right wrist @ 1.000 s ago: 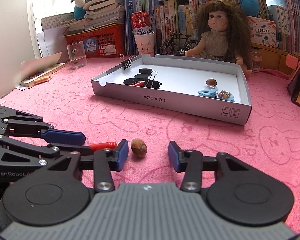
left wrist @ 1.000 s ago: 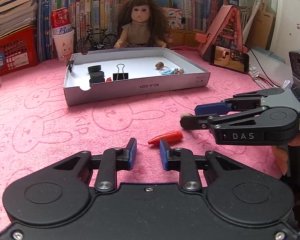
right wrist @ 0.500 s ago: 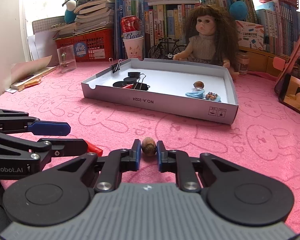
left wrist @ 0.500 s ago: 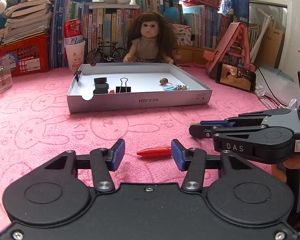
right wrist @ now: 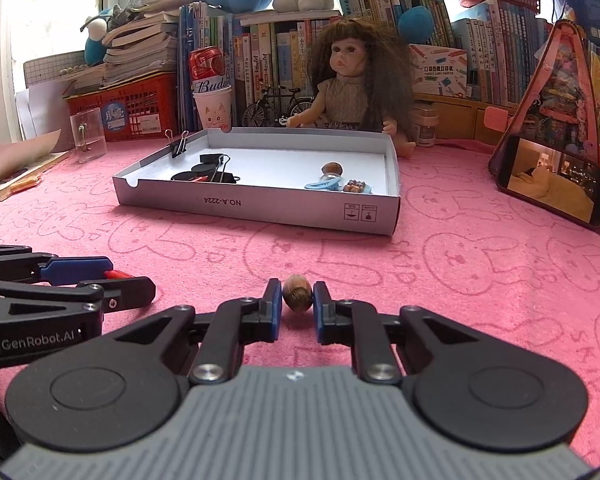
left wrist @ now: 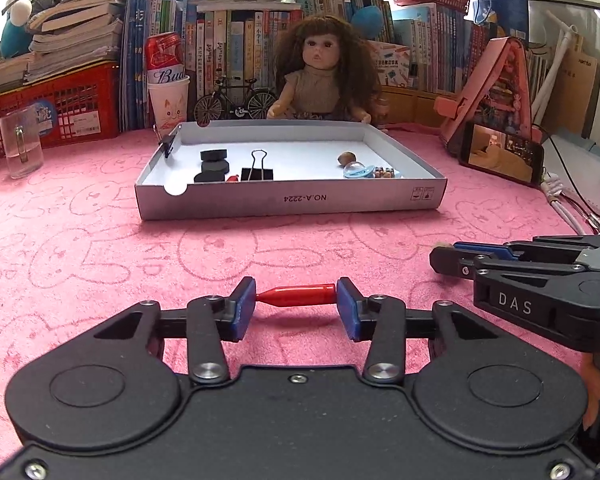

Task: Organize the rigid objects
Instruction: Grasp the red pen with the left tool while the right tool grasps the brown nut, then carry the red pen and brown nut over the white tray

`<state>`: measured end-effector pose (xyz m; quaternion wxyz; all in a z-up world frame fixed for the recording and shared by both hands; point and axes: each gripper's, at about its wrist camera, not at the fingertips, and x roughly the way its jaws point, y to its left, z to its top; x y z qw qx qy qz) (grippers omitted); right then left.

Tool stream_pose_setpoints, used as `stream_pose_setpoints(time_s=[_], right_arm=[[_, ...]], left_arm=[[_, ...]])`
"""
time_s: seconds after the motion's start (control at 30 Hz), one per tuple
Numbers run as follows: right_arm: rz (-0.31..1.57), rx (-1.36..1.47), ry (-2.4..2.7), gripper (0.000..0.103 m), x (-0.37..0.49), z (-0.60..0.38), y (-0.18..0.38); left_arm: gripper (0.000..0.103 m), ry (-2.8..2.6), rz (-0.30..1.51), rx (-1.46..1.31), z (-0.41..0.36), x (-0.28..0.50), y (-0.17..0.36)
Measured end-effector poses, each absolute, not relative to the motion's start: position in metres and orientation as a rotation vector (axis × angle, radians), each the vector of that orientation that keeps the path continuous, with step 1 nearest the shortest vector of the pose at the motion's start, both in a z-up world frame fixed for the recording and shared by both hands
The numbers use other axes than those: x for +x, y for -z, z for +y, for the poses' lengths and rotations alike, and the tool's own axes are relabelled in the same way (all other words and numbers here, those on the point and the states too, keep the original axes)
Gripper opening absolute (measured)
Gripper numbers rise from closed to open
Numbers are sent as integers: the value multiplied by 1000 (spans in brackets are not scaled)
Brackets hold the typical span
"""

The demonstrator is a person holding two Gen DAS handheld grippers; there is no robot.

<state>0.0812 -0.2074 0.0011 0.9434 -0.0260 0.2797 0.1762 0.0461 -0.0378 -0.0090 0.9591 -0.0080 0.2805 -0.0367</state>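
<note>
In the left wrist view, the left gripper point(left wrist: 296, 304) sits low in the centre of the frame, its blue fingers point(left wrist: 244, 308) closing on a small red cone-shaped piece point(left wrist: 298, 295) that lies crosswise between them, pointed end toward the left finger, blunt end against the right one; both ends appear to touch the pads. The piece casts a shadow on the pink bunny-print cloth point(left wrist: 80, 264) that covers the bench. The right gripper point(left wrist: 448, 262) reaches in from the right edge of that frame, seen side-on. In the right wrist view, the right gripper point(right wrist: 297, 304) has its fingers point(right wrist: 274, 308) narrow and pressed against both sides of a small brown nut point(right wrist: 297, 298), just above the cloth near the lower middle of the frame. The left gripper point(right wrist: 112, 286) shows at the left edge there, with a sliver of red visible between its fingers. Farther up the frame, in the middle, a shallow white box lid point(left wrist: 292, 200) rests on the cloth. It holds black discs point(left wrist: 214, 165) and a black binder clip point(left wrist: 257, 172) toward its left side, and another brown nut point(left wrist: 346, 158), a blue clip-like piece point(left wrist: 356, 172) and some beads point(left wrist: 383, 172) toward its right. A further binder clip point(right wrist: 179, 145) grips the lid's left wall. Behind the lid sit a doll point(left wrist: 320, 76) and a miniature bicycle point(left wrist: 236, 102).
</note>
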Motion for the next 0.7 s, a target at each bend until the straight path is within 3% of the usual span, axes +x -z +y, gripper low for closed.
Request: stream_pose_setpoints(time_s=[0.7], right_arm=[[575,-12,-310,21,123,-204,-20]], left_arm=[[42,11,521,-30,-12,99,-30]])
